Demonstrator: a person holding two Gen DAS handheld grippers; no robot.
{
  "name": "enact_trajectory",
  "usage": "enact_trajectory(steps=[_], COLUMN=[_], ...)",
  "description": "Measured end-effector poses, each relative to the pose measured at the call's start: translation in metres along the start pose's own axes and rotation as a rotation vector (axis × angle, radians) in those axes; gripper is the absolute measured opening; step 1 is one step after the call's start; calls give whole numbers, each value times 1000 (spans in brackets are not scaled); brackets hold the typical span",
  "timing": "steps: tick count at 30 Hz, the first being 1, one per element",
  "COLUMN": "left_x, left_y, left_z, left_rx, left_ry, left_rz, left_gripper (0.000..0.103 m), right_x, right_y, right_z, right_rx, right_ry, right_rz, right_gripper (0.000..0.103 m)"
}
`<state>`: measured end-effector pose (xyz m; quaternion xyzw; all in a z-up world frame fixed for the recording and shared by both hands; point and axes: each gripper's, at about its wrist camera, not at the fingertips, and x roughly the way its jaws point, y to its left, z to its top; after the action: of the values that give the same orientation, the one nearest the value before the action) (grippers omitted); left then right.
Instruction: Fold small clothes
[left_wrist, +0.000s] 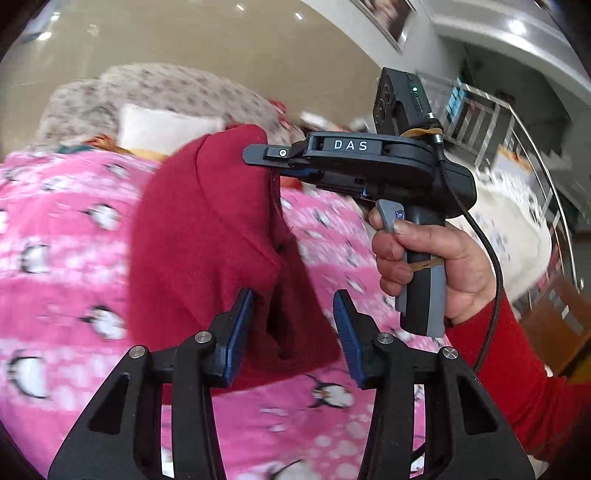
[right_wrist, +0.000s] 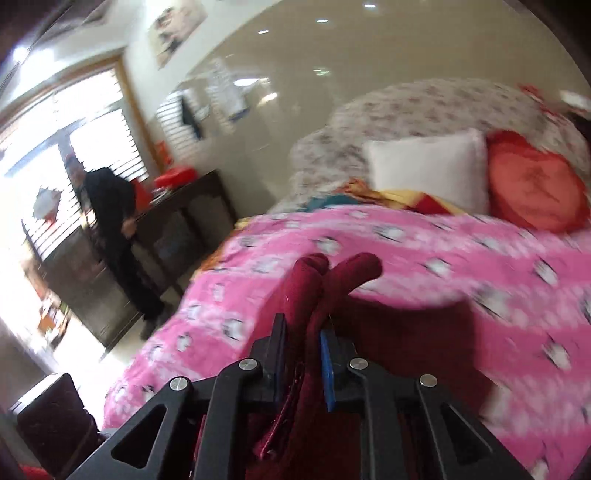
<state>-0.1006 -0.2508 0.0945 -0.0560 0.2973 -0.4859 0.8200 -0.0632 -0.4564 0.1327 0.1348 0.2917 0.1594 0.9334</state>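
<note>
A dark red garment (left_wrist: 207, 236) hangs stretched above the pink bed between my two grippers. In the left wrist view my left gripper (left_wrist: 291, 325) has its blue pads (left_wrist: 236, 339) closed on a thick bunch of the garment's lower part. The right gripper (left_wrist: 273, 166), held by a hand (left_wrist: 436, 266) in a red sleeve, pinches the garment's upper edge. In the right wrist view my right gripper (right_wrist: 303, 332) is shut on the red cloth (right_wrist: 317, 288), and two rolled ends stick out past its fingertips. The picture is blurred.
A pink penguin-print blanket (left_wrist: 66, 258) covers the bed. A white pillow (right_wrist: 428, 166), a red heart cushion (right_wrist: 535, 188) and a flowery grey cover (right_wrist: 424, 110) lie at the head. A person in dark clothes (right_wrist: 118, 229) stands by a dark cabinet (right_wrist: 177, 229). A metal railing (left_wrist: 491, 125) stands far right.
</note>
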Motion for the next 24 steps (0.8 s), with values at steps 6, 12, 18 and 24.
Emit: enact_trajectory(steps=[6,12,18,24], left_x=[9,-4,16,24], left_y=[-25,-4,32,41], left_z=[3,3,-12,-35], left_rx=[104,152,120,109], left_ry=[81,57,94,136], left_rz=[36,215,292,317], left_gripper=[44,44,44,44], right_x=[16,-13,-61,-24], right_y=[-83,-89,-26,0], right_z=[-40,-49,-82,-107], right_rx=[116,258,180,188], right_ry=[82,13,31,147], right_rz=[-197,-88,33,87], right_gripper=[15,44,51,40])
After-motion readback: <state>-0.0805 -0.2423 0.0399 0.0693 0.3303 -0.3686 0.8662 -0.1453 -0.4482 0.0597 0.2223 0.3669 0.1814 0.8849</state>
